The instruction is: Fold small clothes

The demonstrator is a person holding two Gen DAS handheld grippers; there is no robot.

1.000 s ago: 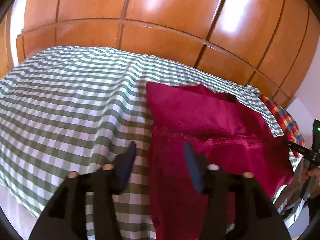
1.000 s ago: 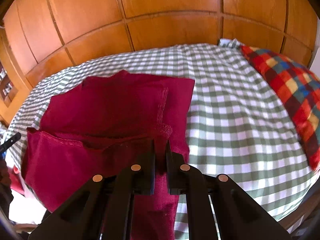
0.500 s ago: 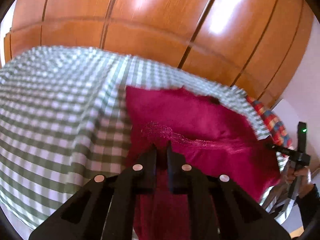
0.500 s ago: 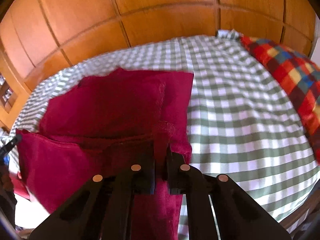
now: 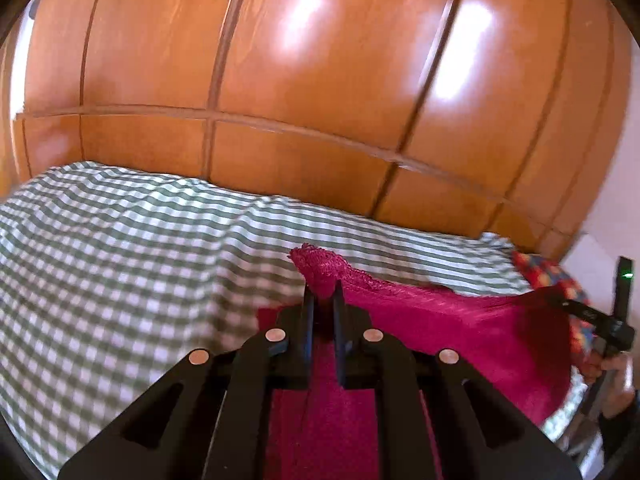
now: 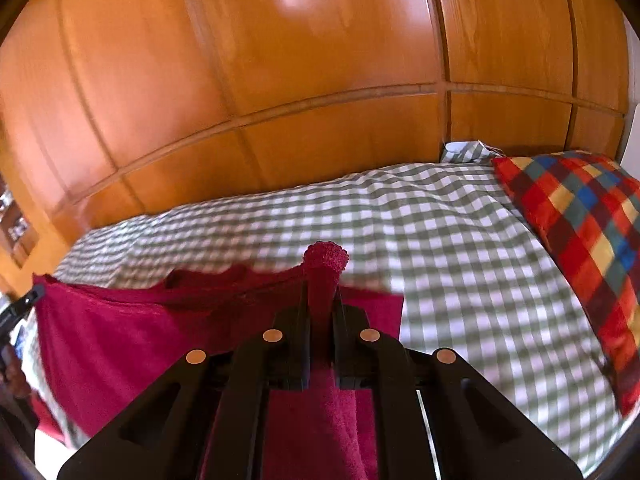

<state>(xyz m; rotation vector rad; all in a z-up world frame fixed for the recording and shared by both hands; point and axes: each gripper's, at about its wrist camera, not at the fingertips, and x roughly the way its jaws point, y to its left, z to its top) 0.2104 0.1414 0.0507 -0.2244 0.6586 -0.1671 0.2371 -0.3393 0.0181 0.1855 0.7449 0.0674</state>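
A dark red garment (image 5: 440,320) lies on a bed with a green-and-white checked sheet (image 5: 120,264). My left gripper (image 5: 322,300) is shut on one near corner of the garment, which sticks up between the pads. My right gripper (image 6: 322,300) is shut on the other near corner of the red garment (image 6: 120,328). The edge between the two corners is lifted off the sheet (image 6: 440,240) and hangs taut. The garment's far part is hidden behind the raised edge. The other gripper (image 5: 592,316) shows at the right of the left wrist view.
A wooden panelled wardrobe (image 5: 320,80) stands right behind the bed. A pillow in red, blue and yellow checks (image 6: 580,232) lies at the right end of the bed. A person's hand (image 5: 616,376) shows at the far right.
My left gripper went from open to shut on the garment's corner. Both grippers then rose and moved toward the wardrobe, lifting the near edge over the rest of the garment.
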